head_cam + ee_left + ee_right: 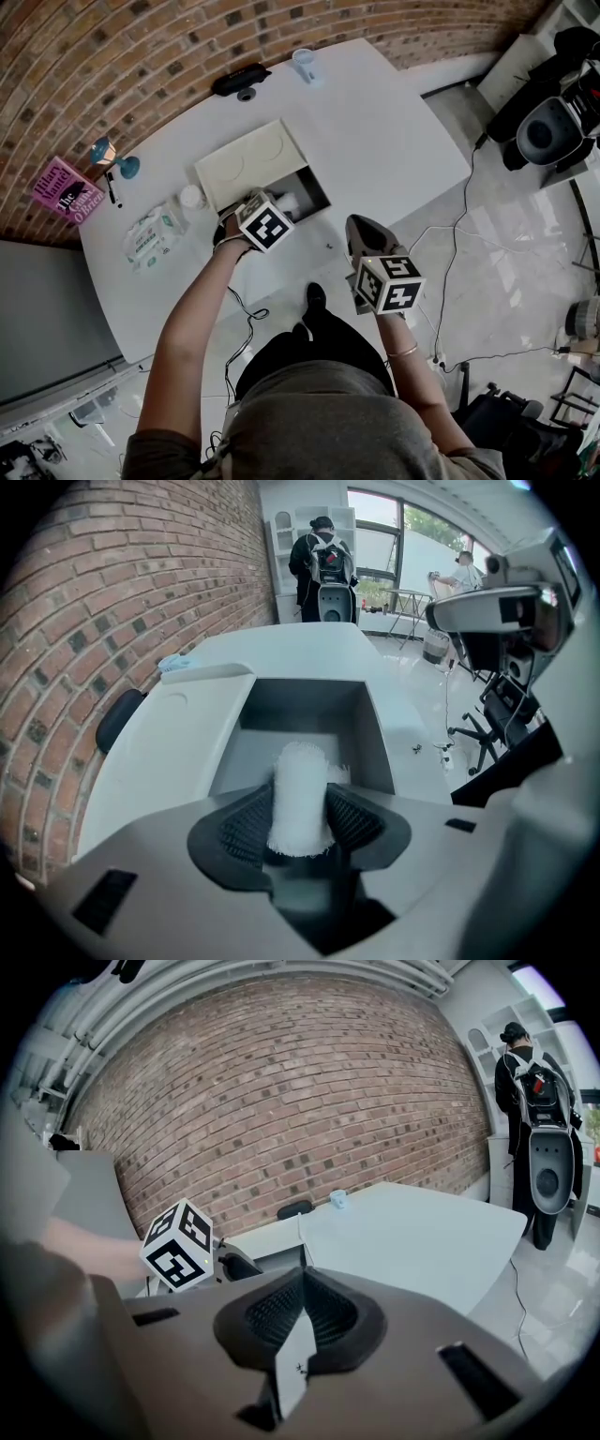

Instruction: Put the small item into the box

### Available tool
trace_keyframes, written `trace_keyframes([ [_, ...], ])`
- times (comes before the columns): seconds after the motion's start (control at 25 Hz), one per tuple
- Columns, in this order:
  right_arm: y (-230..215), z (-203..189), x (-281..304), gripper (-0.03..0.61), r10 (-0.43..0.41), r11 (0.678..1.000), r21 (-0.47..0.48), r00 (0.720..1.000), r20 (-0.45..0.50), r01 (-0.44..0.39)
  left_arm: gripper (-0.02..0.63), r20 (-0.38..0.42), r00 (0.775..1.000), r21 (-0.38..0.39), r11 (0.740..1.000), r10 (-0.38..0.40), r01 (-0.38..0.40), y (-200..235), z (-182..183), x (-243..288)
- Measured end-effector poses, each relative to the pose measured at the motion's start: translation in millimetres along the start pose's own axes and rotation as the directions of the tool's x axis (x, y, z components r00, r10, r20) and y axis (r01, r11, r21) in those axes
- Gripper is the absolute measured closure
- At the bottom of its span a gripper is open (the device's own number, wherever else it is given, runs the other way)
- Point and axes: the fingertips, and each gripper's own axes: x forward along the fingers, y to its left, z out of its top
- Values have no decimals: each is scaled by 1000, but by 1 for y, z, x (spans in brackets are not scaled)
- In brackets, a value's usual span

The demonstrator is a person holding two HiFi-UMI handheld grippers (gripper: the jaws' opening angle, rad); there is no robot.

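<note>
Left gripper view: a small white roll (300, 799) is seen between the jaws of the left gripper (300, 806), which stand apart. The ribbed pads (246, 825) flank it closely and no firm squeeze can be made out. The roll's long axis is laid along the jaws, its far end pointed straight ahead of the claw and into the open box (377, 731). The grey compartment lies directly ahead of and below the tips. The drop is judged to turn on that line: the roll is already over the opening.

Head view: the left gripper is held over the box's dark compartment, beside the raised cream lid (246, 164). The right gripper (361, 236) is kept well apart, off the table's (394, 131) near edge, so the left hand is plainly the nearer one.

Right gripper view: the jaws are pressed together with nothing between them. The left gripper's marker cube (178, 1244) is seen ahead and to the left.
</note>
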Motion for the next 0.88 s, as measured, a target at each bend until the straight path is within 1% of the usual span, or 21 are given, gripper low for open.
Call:
trace_keyframes([
  [0.12, 2, 0, 0, 571, 4, 1000, -2, 1000, -2, -4, 414, 12, 1000, -19, 1000, 10, -10, 2, -1, -4],
  [0.4, 6, 2, 2, 571, 16, 1000, -11, 1000, -2, -16, 408, 87, 996, -99, 995, 30, -22, 5, 4, -20],
  [0.56, 12, 4, 5, 571, 28, 999, -20, 1000, -3, -29, 408, 122, 992, -142, 990, 26, -9, 3, 5, -28],
  [0.68, 16, 7, 7, 571, 37, 999, -28, 999, -3, -37, 409, 159, 986, -162, 987, 50, -24, 7, 9, -38],
  [0.88, 21, 8, 9, 571, 47, 998, -37, 999, -5, -47, 410, 188, 977, -211, 976, 96, -55, 12, 7, -54],
])
